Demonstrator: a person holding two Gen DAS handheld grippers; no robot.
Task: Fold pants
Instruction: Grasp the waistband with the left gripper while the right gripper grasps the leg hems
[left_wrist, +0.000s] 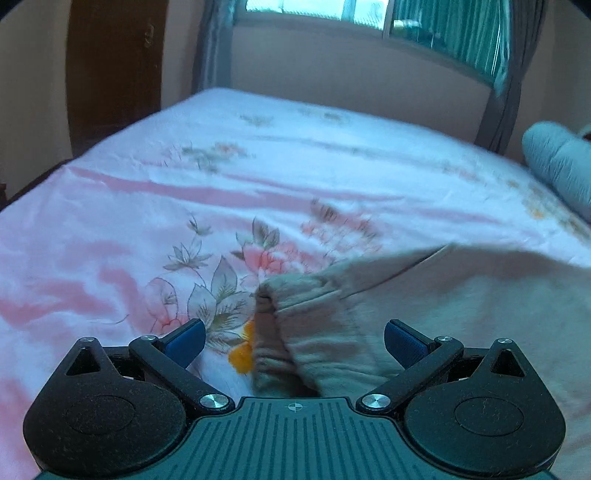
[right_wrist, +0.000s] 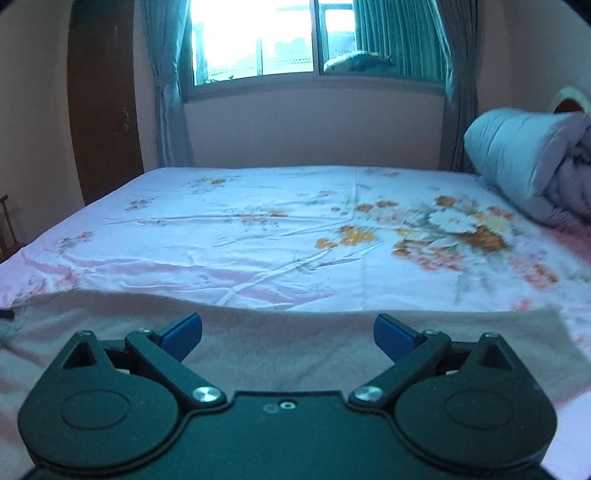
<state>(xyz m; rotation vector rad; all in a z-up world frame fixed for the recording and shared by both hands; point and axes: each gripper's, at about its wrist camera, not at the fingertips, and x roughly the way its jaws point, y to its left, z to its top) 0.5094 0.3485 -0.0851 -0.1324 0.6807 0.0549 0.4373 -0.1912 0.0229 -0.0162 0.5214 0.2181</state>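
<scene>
Beige pants (left_wrist: 424, 295) lie on the floral bed sheet (left_wrist: 221, 166). In the left wrist view their elastic waistband (left_wrist: 280, 332) bunches up right between my spread fingers. My left gripper (left_wrist: 294, 341) is open, with the waistband edge in the gap but not pinched. In the right wrist view the pants (right_wrist: 288, 350) spread flat across the near edge of the bed. My right gripper (right_wrist: 288, 336) is open and hovers just over the cloth, holding nothing.
A rolled grey-blue quilt (right_wrist: 528, 162) lies at the right end of the bed. A brown wardrobe (right_wrist: 103, 110) stands at the left, and a curtained window (right_wrist: 295, 40) is in the far wall. The sheet (right_wrist: 258, 229) runs flat beyond the pants.
</scene>
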